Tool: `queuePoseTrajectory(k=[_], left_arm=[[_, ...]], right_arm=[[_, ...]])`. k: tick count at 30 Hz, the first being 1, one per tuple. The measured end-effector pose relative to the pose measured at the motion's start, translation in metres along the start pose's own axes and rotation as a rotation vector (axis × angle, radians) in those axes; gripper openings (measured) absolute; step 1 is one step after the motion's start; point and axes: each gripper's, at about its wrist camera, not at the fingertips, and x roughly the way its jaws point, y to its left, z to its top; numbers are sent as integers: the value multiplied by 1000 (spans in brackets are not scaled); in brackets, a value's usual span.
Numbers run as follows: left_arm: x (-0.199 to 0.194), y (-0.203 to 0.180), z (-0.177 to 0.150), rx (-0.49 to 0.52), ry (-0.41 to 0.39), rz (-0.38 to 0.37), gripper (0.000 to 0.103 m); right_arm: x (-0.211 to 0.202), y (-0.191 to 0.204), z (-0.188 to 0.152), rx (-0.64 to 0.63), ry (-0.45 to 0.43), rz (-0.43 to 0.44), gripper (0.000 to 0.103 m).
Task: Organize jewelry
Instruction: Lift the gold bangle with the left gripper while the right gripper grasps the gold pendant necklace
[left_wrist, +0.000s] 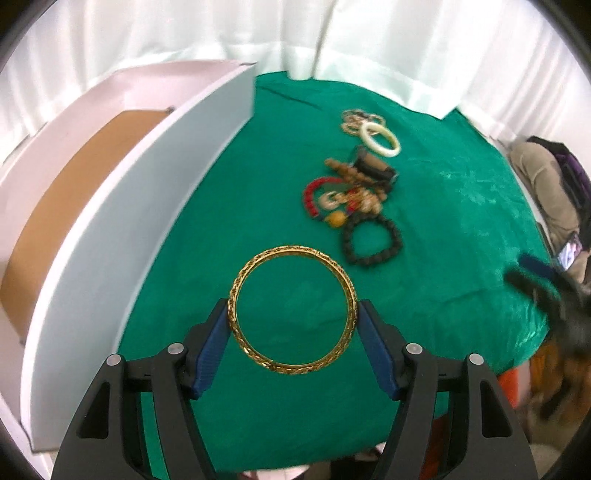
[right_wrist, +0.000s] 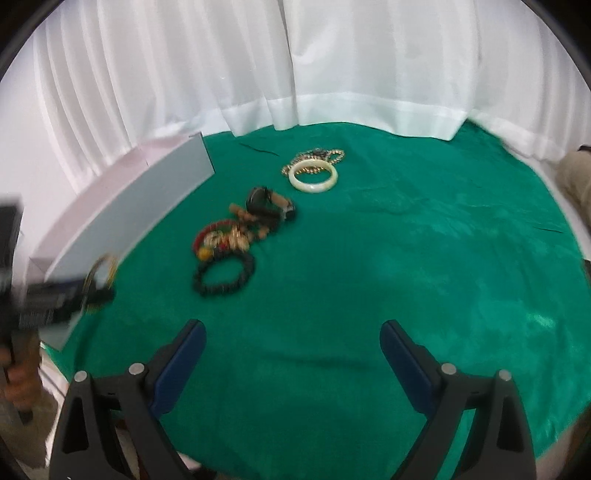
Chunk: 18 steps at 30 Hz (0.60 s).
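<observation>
One gold filigree bangle (left_wrist: 292, 309), hinged, clamped between left fingers (left_wrist: 218, 332); right fingers (right_wrist: 400, 354) apart, empty.

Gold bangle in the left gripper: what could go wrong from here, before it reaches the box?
1. The gold bangle is held only by its outer rim between the left gripper's two pads; a hard, round ring might slip or pop out.
2. The white box shows a tall near wall; the bangle could clip it if carried too low.
3. The right gripper hangs open over the green cloth, close to the black bead bracelet, which it might nudge.
</observation>
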Motion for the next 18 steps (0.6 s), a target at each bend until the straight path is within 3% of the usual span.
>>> queuePoseTrajectory(k=[2, 3, 4, 5, 7, 12, 14, 15, 17, 18], left_arm=[[-2, 11, -10, -26, 6, 2, 69], [-3, 15, -13, -34, 6, 6, 69], [-4, 19, -17, -42, 5, 13, 69], [-4, 22, -20, -48, 3, 17, 69], [-5, 28, -22, -66, 0, 12, 69], [-15, 38, -27, -86, -23, 9, 69], [-16, 42, -29, -92, -27, 6, 69], [-16, 44, -29, -96, -26, 5, 69], [-15, 46, -31, -103, -23, 5, 69], [-16, 47, -32, -107, -24, 4, 69]], right_arm=[[23, -9, 17, 50, 59, 72, 94], [36, -11, 26, 75, 97, 114, 88], [48, -10, 34, 94, 132, 146, 69], [64, -6, 44, 107, 177, 191, 62], [95, 6, 61, 117, 244, 261, 62], [148, 39, 89, 103, 317, 275, 56], [158, 54, 97, 59, 320, 242, 54], [164, 62, 100, 27, 329, 213, 50], [177, 73, 101, -25, 356, 139, 22], [177, 75, 103, -34, 353, 112, 21]])
